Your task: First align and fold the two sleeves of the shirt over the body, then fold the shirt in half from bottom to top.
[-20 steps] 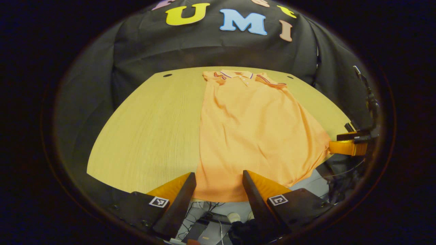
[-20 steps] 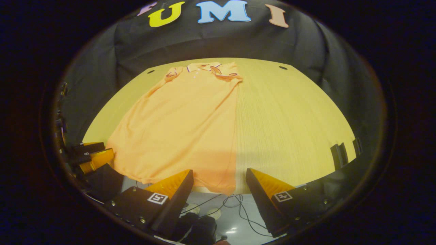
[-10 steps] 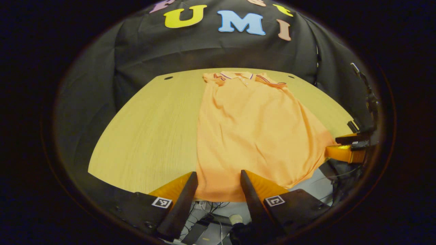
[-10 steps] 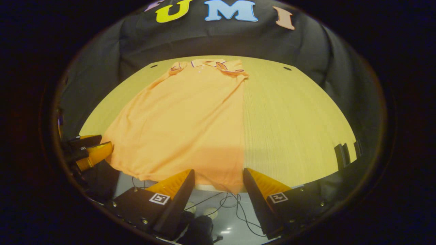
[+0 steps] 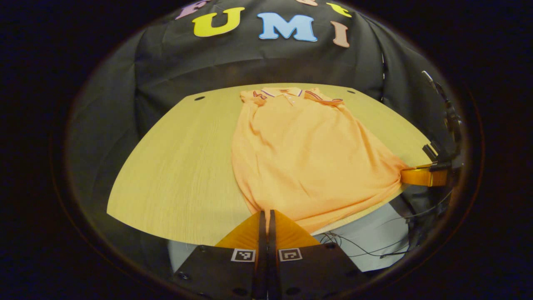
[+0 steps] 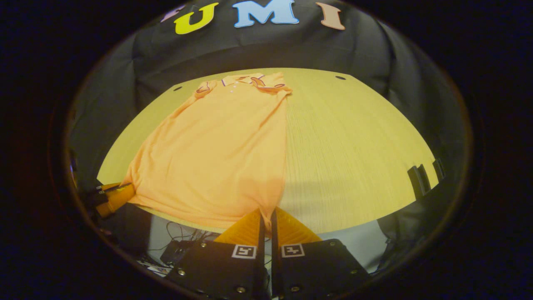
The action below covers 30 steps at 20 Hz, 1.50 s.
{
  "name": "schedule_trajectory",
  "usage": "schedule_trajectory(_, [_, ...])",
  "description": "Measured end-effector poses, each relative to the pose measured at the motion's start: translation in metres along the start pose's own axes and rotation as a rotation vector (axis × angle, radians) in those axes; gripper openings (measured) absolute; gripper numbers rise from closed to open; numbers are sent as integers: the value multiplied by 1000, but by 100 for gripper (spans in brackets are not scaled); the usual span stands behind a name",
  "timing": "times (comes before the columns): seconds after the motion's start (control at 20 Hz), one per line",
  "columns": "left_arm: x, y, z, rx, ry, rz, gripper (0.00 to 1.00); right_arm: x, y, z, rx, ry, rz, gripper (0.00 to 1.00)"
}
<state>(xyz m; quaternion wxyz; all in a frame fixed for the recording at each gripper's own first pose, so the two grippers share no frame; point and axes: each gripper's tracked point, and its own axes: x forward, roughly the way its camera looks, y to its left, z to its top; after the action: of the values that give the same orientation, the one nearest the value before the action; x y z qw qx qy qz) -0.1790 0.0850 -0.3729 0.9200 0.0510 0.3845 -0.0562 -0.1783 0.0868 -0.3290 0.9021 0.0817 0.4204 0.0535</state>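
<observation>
A pale wooden counter [image 5: 179,166] stands against the black cloth wall [image 5: 258,62]. Two small dark holes [image 6: 340,78] sit near the counter's far corners. Below its near edge, loose cables [image 5: 358,246] trail over a light floor [image 5: 366,233]. Dark clips [image 6: 424,177] grip its right edge.

A pale wood-grain tabletop [image 5: 179,166] with a curved near edge carries an orange collared polo shirt [image 5: 308,158], lying flat with its collar at the far edge and its hem overhanging the near edge.

shirt [image 5: 308,158] flat on table [image 5: 179,175] | collar far | hem at near edge
</observation>
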Motion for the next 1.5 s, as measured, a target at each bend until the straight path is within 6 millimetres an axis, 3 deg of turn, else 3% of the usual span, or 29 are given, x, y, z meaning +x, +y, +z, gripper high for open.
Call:
schedule_trajectory(0.05, [0,0,0,-12,8,6,6,0,1,1,9,8,16,2])
schedule_trajectory(0.3, [-7,-2,11,-13,-2,43,6,-24,0,27,33,-50,69,1])
schedule_trajectory(0.55, [-19,-3,44,-69,-63,95,6,-46,2,69,6,-133,123,2])
schedule_trajectory(0.9, [-29,-3,119,-98,-186,118,6,-59,-1,134,-16,-241,146,1])
schedule_trajectory(1.25, [-10,-2,200,-95,-273,103,6,-55,-7,196,-7,-312,136,1])
schedule_trajectory(1.5, [15,4,265,-85,-340,78,6,-38,-9,246,37,-341,117,1])
